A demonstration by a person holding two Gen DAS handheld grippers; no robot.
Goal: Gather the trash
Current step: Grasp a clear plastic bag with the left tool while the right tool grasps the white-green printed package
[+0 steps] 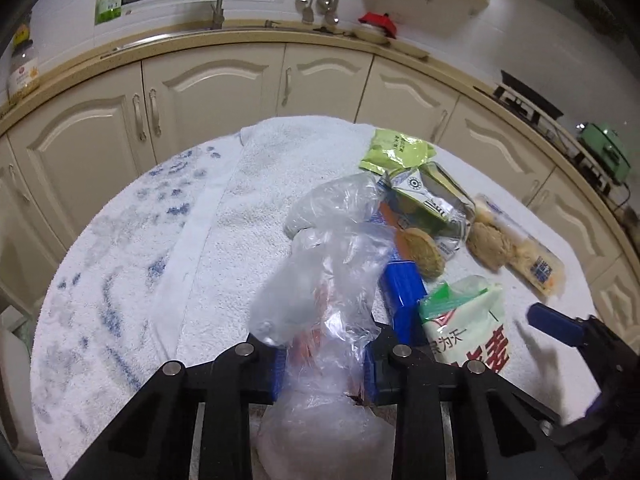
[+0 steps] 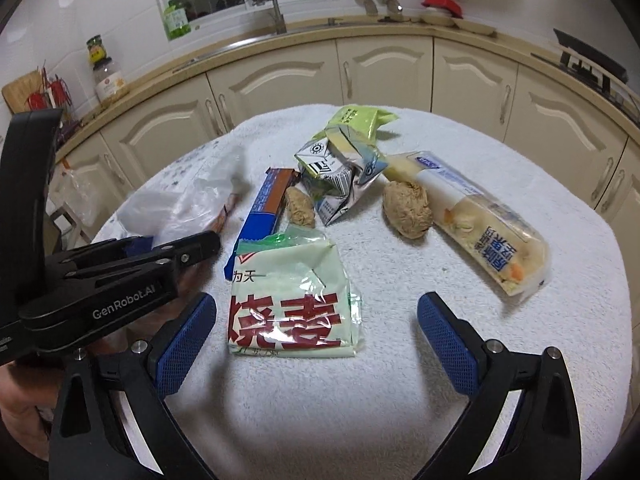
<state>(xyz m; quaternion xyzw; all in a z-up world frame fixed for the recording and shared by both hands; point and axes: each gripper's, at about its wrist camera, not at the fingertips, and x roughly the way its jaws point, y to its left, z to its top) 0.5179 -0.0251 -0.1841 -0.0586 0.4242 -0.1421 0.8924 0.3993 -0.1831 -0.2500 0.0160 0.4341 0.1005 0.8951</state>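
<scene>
My left gripper [image 1: 325, 368] is shut on a crumpled clear plastic bag [image 1: 332, 248], which is pinched between its blue pads and billows out ahead over the towel. In the right wrist view the left gripper [image 2: 192, 250] is at the left, with the bag [image 2: 188, 204] beyond it. My right gripper [image 2: 316, 320] stands open just above a pale green packet with red characters [image 2: 292, 300], its fingers either side and nothing held. Behind lie a blue and orange wrapper [image 2: 268, 200], a crushed carton [image 2: 332, 176], a yellow-green pouch [image 2: 356, 120], two brown food lumps [image 2: 408, 208] and a long clear wrapper [image 2: 480, 216].
The trash lies on a round table under a white towel [image 2: 400, 380]. Cream kitchen cabinets [image 2: 280, 88] curve close behind it, under a counter with a sink tap [image 2: 278, 12] and a stove [image 2: 588, 64]. A person's hand [image 2: 20, 408] holds the left gripper.
</scene>
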